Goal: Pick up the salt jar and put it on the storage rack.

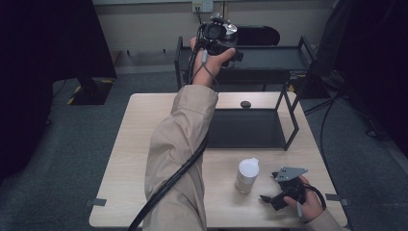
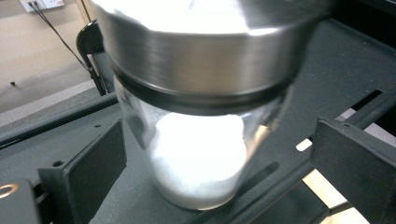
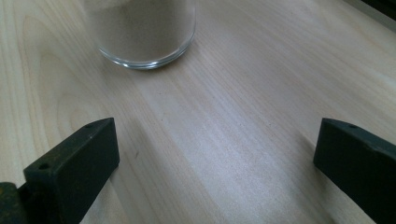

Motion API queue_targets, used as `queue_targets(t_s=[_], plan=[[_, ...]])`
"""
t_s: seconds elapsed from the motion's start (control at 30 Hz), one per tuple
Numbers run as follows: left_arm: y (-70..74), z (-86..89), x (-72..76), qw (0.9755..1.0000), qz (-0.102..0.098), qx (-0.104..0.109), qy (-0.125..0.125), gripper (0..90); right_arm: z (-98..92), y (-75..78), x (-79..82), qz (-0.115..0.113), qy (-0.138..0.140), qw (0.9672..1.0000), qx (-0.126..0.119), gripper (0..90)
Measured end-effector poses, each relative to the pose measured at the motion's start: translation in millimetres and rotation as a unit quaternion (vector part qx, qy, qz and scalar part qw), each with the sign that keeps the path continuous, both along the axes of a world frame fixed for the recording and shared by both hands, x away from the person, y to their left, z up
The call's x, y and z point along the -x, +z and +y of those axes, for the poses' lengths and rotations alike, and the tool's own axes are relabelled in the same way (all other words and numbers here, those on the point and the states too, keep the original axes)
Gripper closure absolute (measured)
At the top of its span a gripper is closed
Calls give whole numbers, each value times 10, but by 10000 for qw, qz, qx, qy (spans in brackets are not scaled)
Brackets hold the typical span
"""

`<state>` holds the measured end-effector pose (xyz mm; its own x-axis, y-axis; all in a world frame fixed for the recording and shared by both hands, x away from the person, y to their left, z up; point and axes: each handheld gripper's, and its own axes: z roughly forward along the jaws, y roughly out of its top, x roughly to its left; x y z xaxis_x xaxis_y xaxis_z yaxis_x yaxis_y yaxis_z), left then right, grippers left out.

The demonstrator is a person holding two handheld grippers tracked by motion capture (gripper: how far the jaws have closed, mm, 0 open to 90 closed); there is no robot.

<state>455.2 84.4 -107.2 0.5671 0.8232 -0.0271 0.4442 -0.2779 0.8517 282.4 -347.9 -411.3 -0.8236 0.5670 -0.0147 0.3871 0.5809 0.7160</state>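
- Left gripper (image 1: 222, 30) is stretched to the far side, above the top shelf of the black metal rack (image 1: 269, 60) behind the pale wooden table (image 1: 130, 159).
- In the left gripper view, a clear glass jar with a brushed steel lid and white powder inside (image 2: 198, 140) stands upright on the rack's dark top shelf (image 2: 341, 70), between the two black jaws.
- Those jaws are spread wide, with a gap on both sides of the glass; the pads are not pressing, so the jar looks released and standing on its own.
- Right gripper (image 1: 276, 190) rests low on the near right of the table, jaws parted with nothing between them, only bare wood.
- Second clear glass jar with a white cap and tan powder (image 1: 247, 175) stands on the table just left of the right gripper; its base shows at the top of the right gripper view (image 3: 142, 35).
- Small dark knob-like thing (image 1: 246, 104) sits on the far table edge by the rack's lower black tray (image 1: 245, 130); cannot tell what it is.
- Risk: on pulling the left gripper back, a jaw could clip the jar, since the lid overhangs wider than the glass and sits close above the jaws; the jar could then tip or slide.
- Risk: the jar seems near a slot in the shelf, so a nudge could leave it rocking.
- Risk: the trailing cable (image 1: 168, 185) along the sleeve (image 1: 180, 144) hangs close to the tan jar; a quick retreat could knock it.
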Motion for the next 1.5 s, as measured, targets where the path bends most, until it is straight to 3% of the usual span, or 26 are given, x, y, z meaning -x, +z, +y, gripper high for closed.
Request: queue_targets(t_s=[0.1,0.7,1.5], plan=[[-26,14,49,9999,-22,111,41,9,0,0,0,1,0,10000,0,0],[-50,106,328,9994,-175,294,-69,9,-1,-1,0,-4,4,10000,1,0],[-273,189,523,9978,-124,622,-201,13,0,-1,0,-5,3,10000,2,0]])
